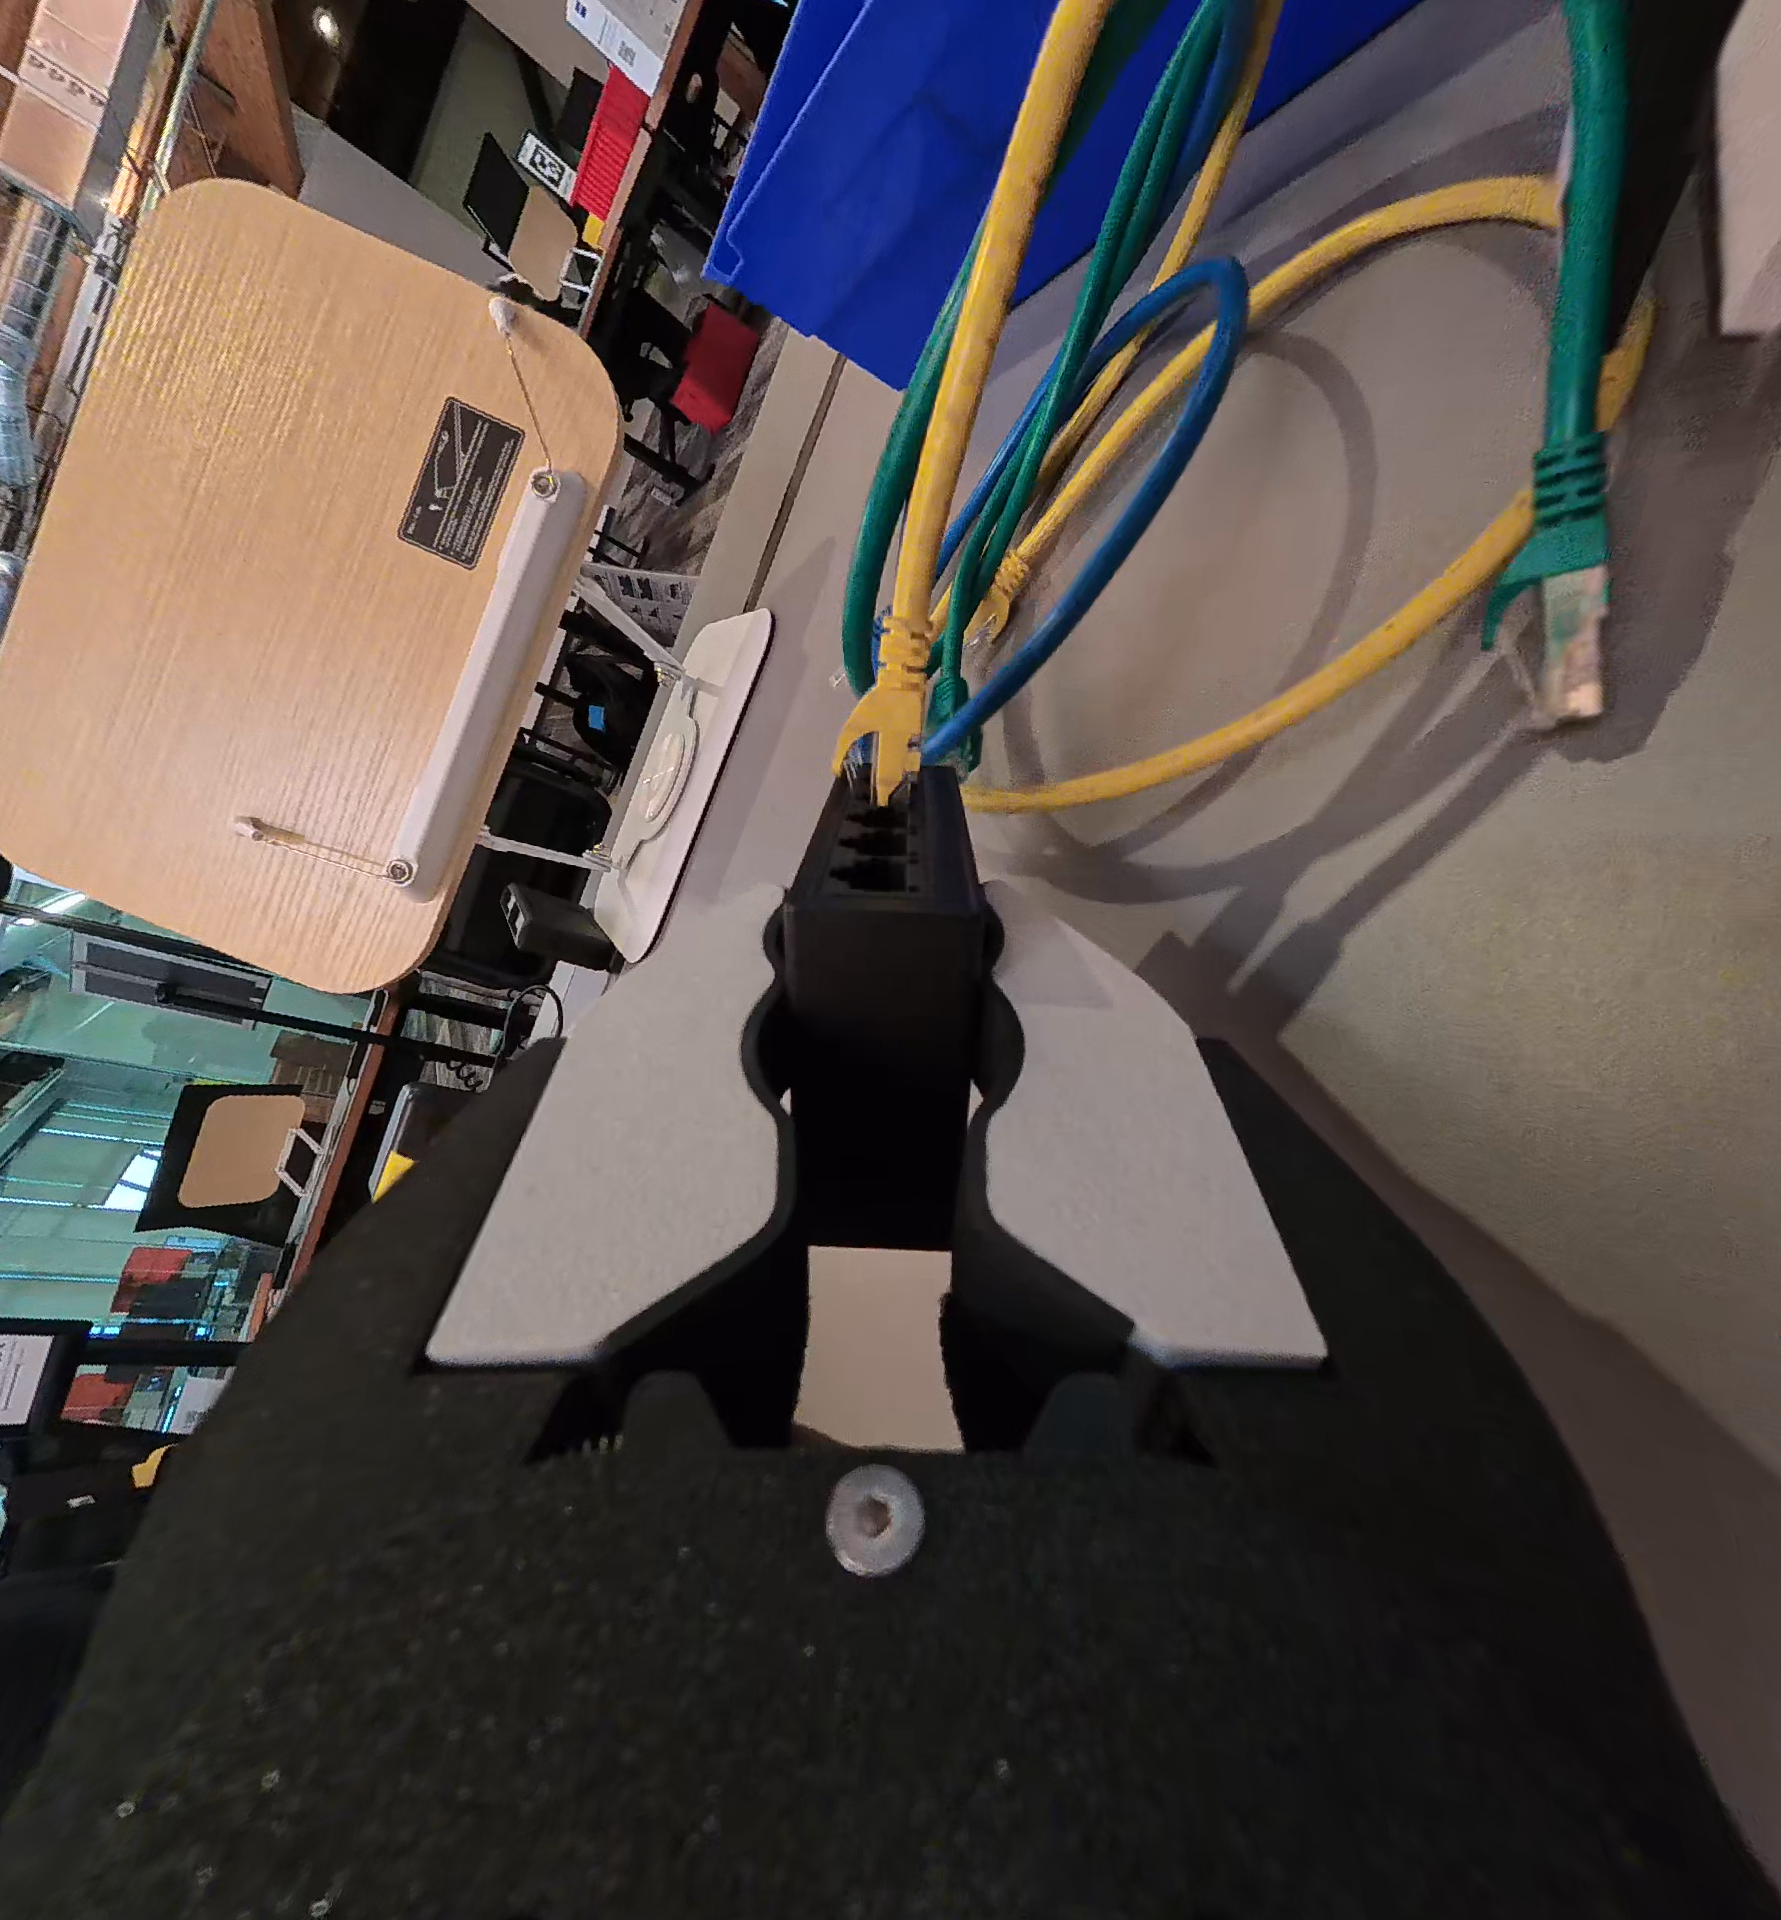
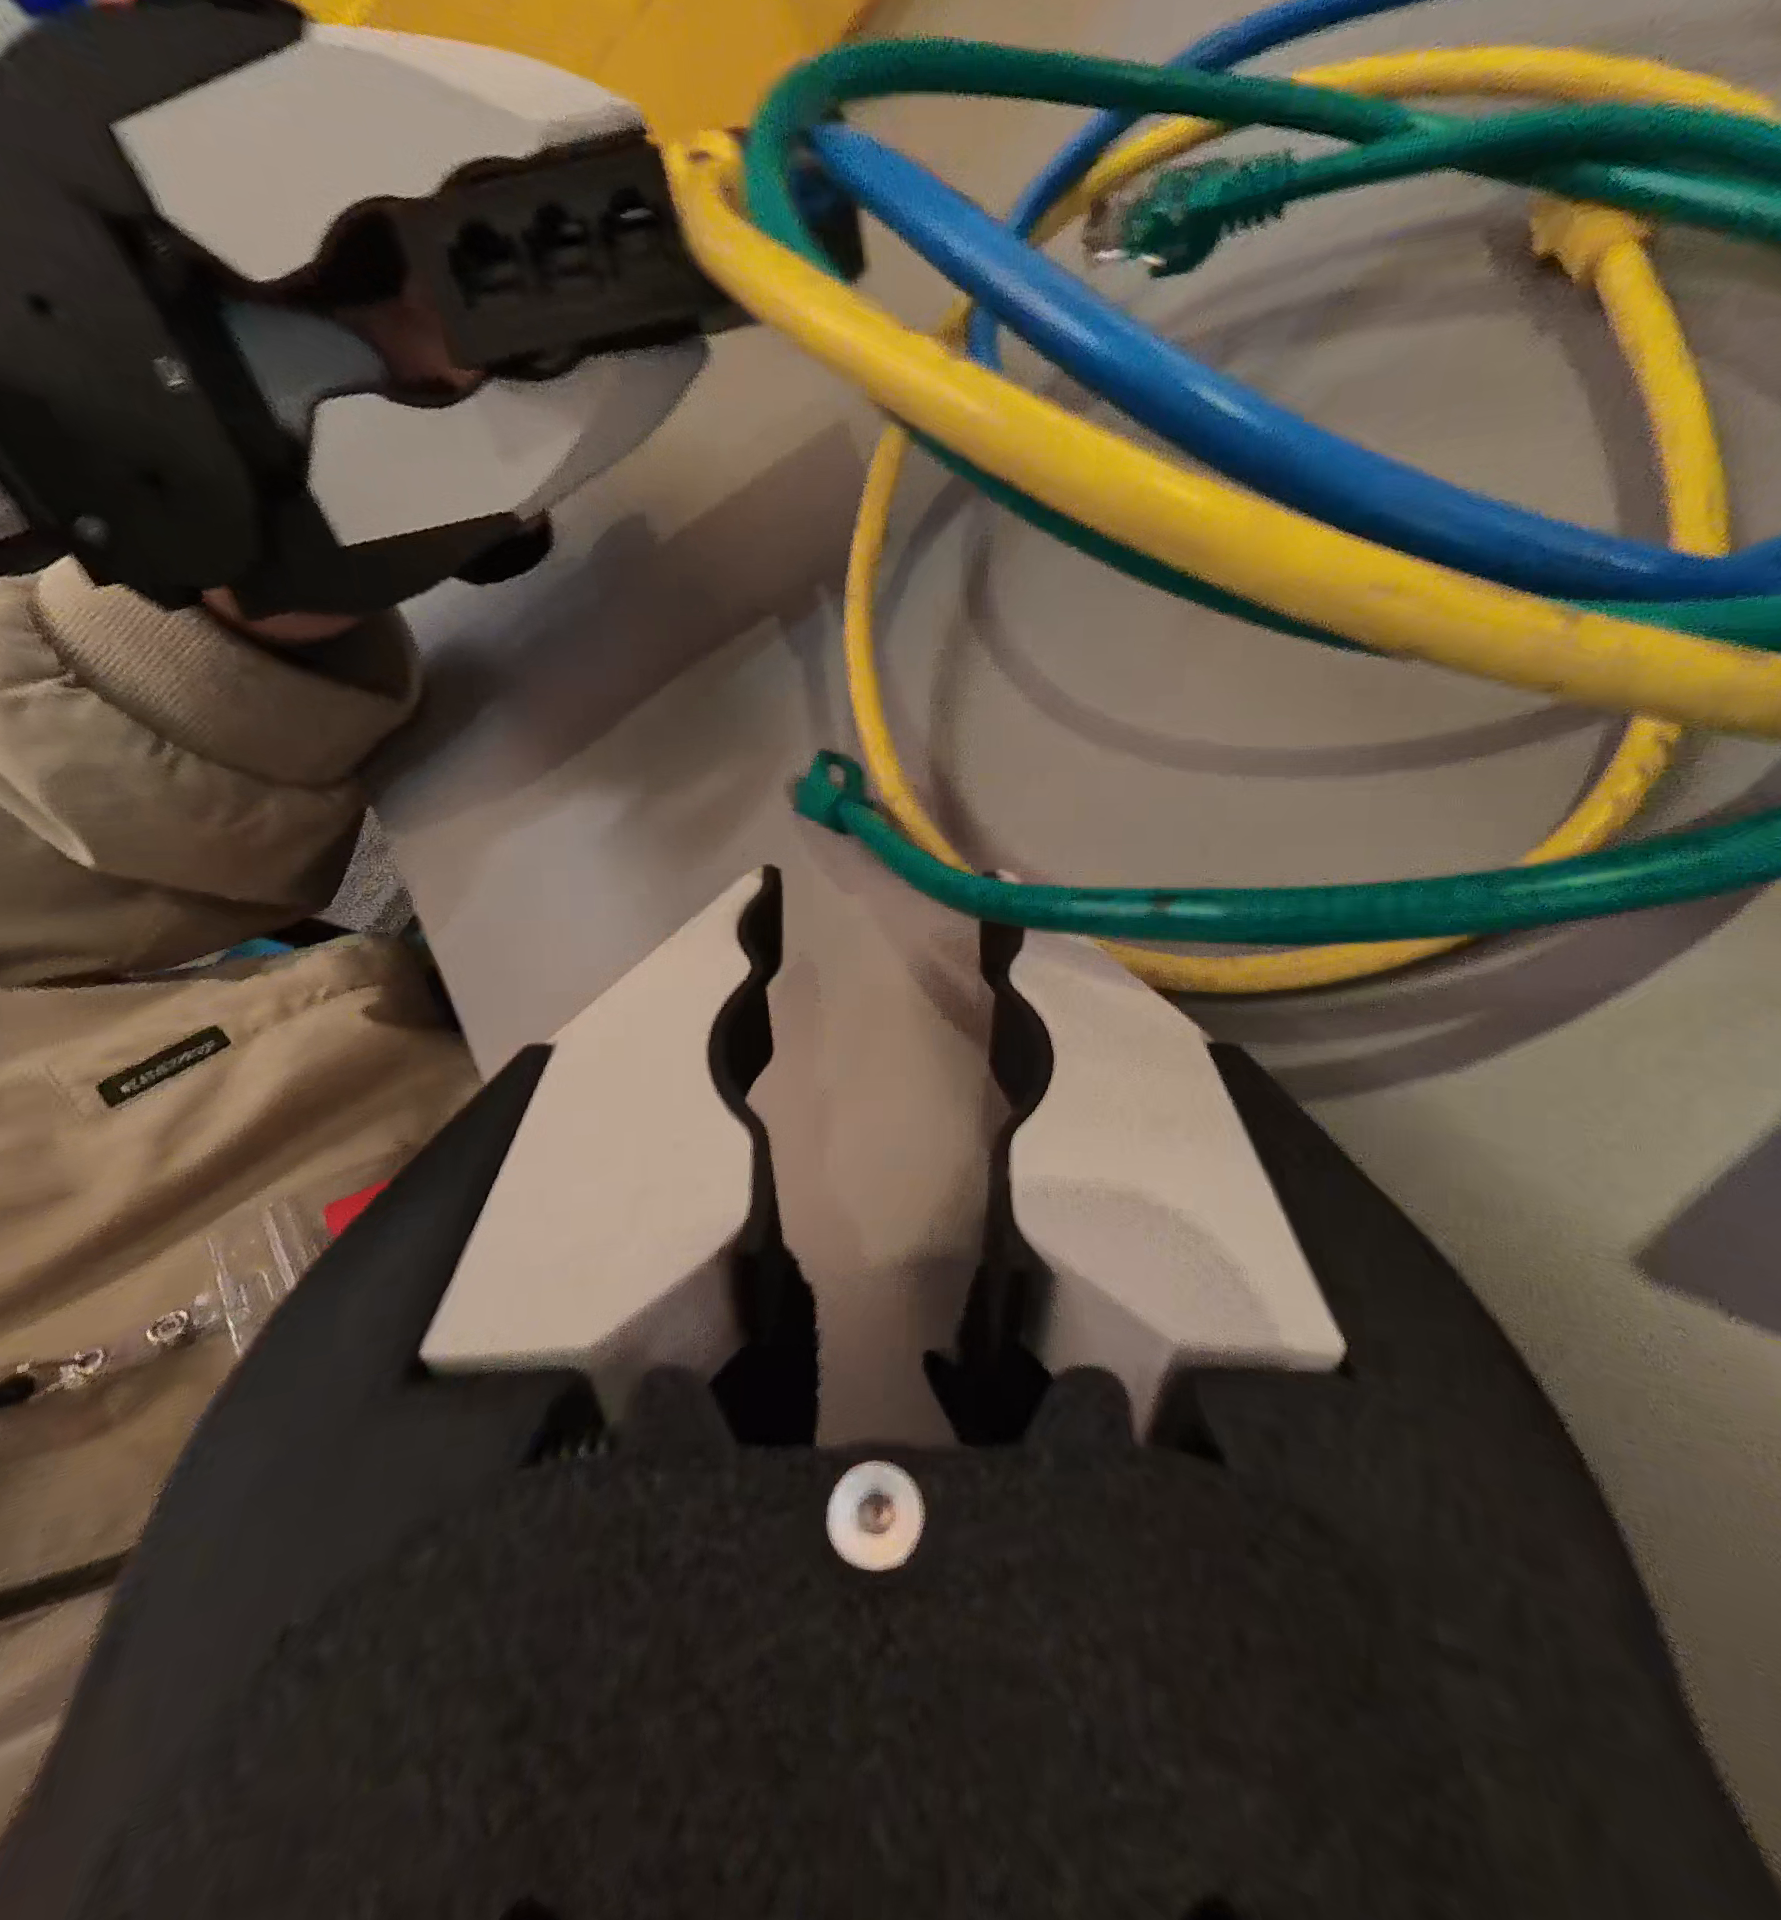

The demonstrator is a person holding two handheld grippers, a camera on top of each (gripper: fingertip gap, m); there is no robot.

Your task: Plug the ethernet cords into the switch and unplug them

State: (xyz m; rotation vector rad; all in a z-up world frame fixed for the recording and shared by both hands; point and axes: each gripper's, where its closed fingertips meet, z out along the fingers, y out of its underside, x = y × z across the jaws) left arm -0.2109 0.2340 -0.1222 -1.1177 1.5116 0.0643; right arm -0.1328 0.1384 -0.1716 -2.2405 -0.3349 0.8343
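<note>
My left gripper point(image 1: 886, 930) is shut on a black switch point(image 1: 881, 997) and holds it off the grey table; both also show in the right wrist view, the gripper point(image 2: 657, 244) and the switch point(image 2: 553, 249). A yellow cord's plug point(image 1: 896, 675) sits in a far port. A blue cord point(image 1: 1104, 582) and a green cord point(image 1: 953, 707) meet the switch beside it, their plugs partly hidden. The near ports are empty. A loose green plug point(image 1: 1561, 582) hangs at the right. My right gripper point(image 2: 881, 914) is open and empty, and a green cord point(image 2: 1281, 904) crosses just past its fingertips.
A yellow cord point(image 2: 1655, 436) lies coiled on the grey table point(image 1: 1488, 1039). A blue bin point(image 1: 865, 156) stands at the table's far end. A wooden board point(image 1: 242, 571) and a white pad point(image 1: 699, 769) lie beyond the edge. A person's beige sleeve point(image 2: 138, 727) is at the left.
</note>
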